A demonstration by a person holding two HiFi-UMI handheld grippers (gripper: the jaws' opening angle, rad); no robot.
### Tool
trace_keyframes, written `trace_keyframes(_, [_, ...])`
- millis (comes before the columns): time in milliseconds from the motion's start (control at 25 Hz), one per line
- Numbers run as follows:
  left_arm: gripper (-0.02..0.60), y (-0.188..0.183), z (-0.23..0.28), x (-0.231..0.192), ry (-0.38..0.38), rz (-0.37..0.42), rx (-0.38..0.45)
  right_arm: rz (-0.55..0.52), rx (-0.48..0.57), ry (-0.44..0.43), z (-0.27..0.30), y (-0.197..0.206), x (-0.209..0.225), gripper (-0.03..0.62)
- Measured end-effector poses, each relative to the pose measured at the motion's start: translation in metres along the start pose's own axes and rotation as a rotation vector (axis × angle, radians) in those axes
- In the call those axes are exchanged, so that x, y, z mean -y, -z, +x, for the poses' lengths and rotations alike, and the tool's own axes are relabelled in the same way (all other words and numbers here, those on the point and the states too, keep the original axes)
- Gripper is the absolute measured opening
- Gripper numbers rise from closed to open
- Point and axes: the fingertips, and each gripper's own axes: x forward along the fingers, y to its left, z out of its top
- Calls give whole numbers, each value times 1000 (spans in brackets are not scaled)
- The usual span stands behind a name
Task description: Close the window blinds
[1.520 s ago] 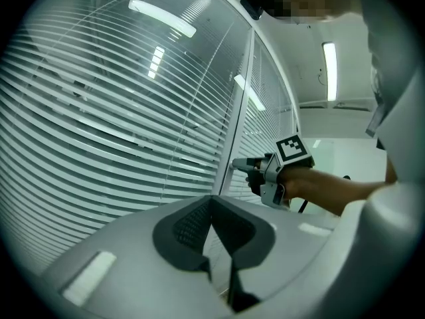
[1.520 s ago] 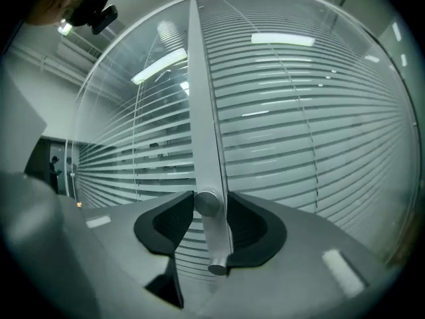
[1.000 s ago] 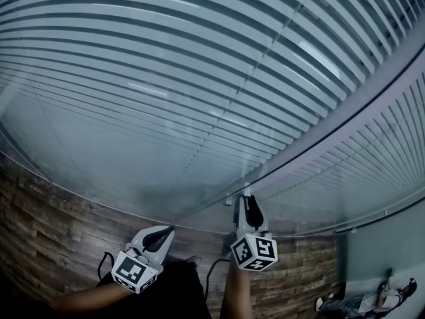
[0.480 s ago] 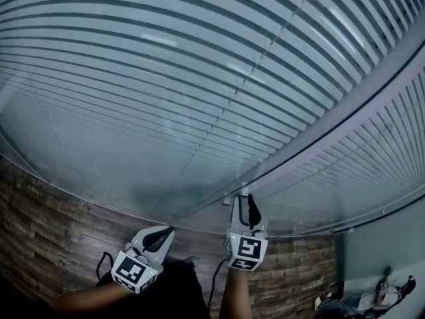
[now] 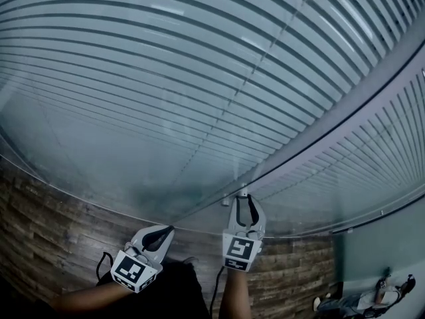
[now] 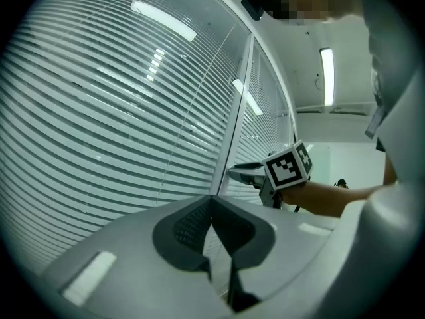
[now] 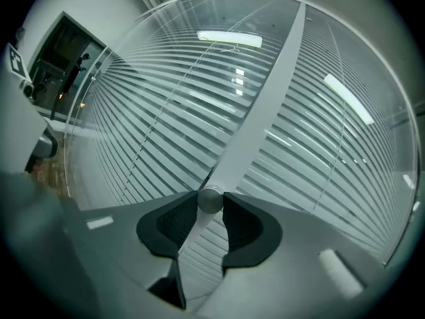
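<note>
**While the right jaws pinch the knob, the left jaws stay shut on nothing**

Where the two window panes meet, a grey bar (image 7: 260,98) runs up, and a small round knob (image 7: 210,200) sits at its low end. The right gripper (image 5: 244,198) has its jaws clenched on this knob, one pad pressed on each side of it. The knob sits right at the tips of those jaws, not deep between them. From there the bar goes up and away, straight ahead of the right jaws.

The blinds (image 5: 166,78) fill the window in front of both grippers, to the left and to the right of the bar. Their long thin slats lie across, and dark gaps show between them. Bright strips of light shine on the glass.

The left gripper (image 5: 169,230) is off to the left of the right one, a little lower, and well apart from the knob. Its jaws are pressed together at the tips with nothing between them, and they touch nothing. They point at the blinds.

Under both grippers is a wooden floor (image 5: 40,231).
</note>
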Motion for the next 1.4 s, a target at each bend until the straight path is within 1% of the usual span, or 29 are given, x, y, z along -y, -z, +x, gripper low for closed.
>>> trace_keyframes(160, [0, 2, -1, 0, -6, -7, 3, -65, -9, 16, -1, 2, -2, 124])
trace_keyframes(280, [0, 1, 0, 2, -2, -5, 1, -100, -15, 26, -1, 3, -1, 124])
trace_keyframes(400, [0, 3, -1, 5, 7, -2, 2, -159, -20, 41, -2, 3, -3, 124])
trace_keyframes(480, [0, 5, -1, 6, 14, -1, 2, -164, -20, 41, -2, 4, -5, 124])
trace_keyframes(520, [0, 5, -1, 7, 17, -2, 1, -143, -18, 37, -2, 5, -4, 126])
trace_keyframes(640, [0, 2, 1, 9, 28, -6, 0, -26, -12, 19, -2, 4, -2, 129])
trace_keyframes(720, [0, 1, 2, 10, 33, -7, -4, 81, -16, -2, -3, 6, -1, 146])
trace_keyframes(800, [0, 1, 2, 9, 35, -11, -7, 232, -12, -42, -3, 8, -2, 184])
trace_keyframes(880, [0, 3, 1, 8, 33, -13, -10, 399, 20, -70, -4, 9, -1, 190])
trace_keyframes(960, [0, 3, -1, 6, 30, -12, -10, 547, 61, -78, -5, 8, 3, 190])
trace_keyframes(1080, [0, 2, -5, 5, 24, -12, -6, 708, 110, -97, -7, 6, 6, 190])
trace_keyframes(1160, [0, 2, -6, 3, 21, -15, -5, 803, 131, -117, -5, 5, 6, 206])
trace_keyframes(1240, [0, 2, -5, 0, 18, -16, -4, 912, 162, -116, -2, 7, 11, 205])
trace_keyframes(1280, [0, 3, -4, -1, 18, -16, -3, 941, 178, -104, -2, 7, 14, 197])
trace_keyframes(1360, [0, 3, -4, -3, 14, -17, -1, 937, 200, -77, -2, 6, 19, 155])
trace_keyframes(1400, [0, 3, -4, -4, 11, -18, 0, 934, 205, -74, -2, 5, 20, 150])
